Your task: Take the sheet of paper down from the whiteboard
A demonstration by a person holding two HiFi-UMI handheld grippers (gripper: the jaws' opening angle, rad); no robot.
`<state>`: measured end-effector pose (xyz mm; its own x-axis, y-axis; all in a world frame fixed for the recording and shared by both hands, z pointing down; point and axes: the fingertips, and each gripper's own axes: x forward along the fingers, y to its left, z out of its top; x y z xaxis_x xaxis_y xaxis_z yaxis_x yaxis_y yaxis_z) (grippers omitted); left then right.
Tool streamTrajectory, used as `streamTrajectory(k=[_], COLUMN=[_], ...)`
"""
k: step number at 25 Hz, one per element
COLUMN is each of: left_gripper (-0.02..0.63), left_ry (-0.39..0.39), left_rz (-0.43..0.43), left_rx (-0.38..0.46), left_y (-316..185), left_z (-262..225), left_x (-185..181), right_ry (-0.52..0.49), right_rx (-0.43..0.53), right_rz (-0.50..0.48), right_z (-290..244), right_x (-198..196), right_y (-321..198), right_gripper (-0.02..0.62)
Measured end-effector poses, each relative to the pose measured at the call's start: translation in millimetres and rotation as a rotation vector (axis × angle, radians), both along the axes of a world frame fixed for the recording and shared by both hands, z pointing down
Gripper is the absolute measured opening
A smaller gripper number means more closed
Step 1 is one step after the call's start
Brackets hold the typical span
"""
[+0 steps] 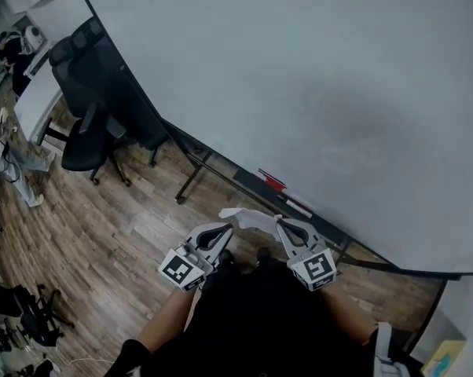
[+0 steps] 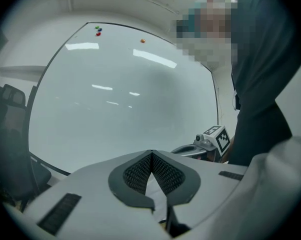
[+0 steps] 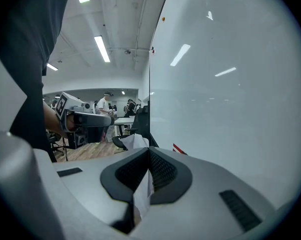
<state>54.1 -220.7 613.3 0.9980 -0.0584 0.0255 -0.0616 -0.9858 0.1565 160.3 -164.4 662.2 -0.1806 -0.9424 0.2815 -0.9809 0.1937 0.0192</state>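
Note:
The white sheet of paper (image 1: 248,218) hangs crumpled between my two grippers, low in front of the whiteboard (image 1: 299,77). My right gripper (image 1: 281,223) is shut on it. In the right gripper view the paper (image 3: 135,141) bulges out past the shut jaws (image 3: 149,151) and runs down between the pads. My left gripper (image 1: 225,228) is also shut. A white strip of paper (image 2: 154,186) shows between its pads behind the tips (image 2: 151,154). The board (image 2: 120,94) stands bare in front of both.
Red and black markers (image 1: 277,184) lie on the board's bottom ledge. Small magnets (image 2: 98,31) sit at its top. Black office chairs (image 1: 87,93) and a desk stand to the left on the wood floor (image 1: 119,234). The board's stand leg (image 1: 191,181) is just ahead.

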Motion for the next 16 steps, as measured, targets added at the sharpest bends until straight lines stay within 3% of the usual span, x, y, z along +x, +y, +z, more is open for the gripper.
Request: streamTrajectory(k=[9,16], left_gripper=[0.011,0.011], left_ry=[-0.015,-0.016], left_rz=[-0.03,-0.043], left_rx=[0.0,0.011], left_y=[36,65], left_z=[14,18], left_x=[22,17], right_ry=[-0.038,-0.073], right_rx=[0.063,0.072], right_rz=[-0.013,-0.016], right_z=[-8,0], right_x=[23,28], right_y=[30,37], right_gripper=[0.018,0.018])
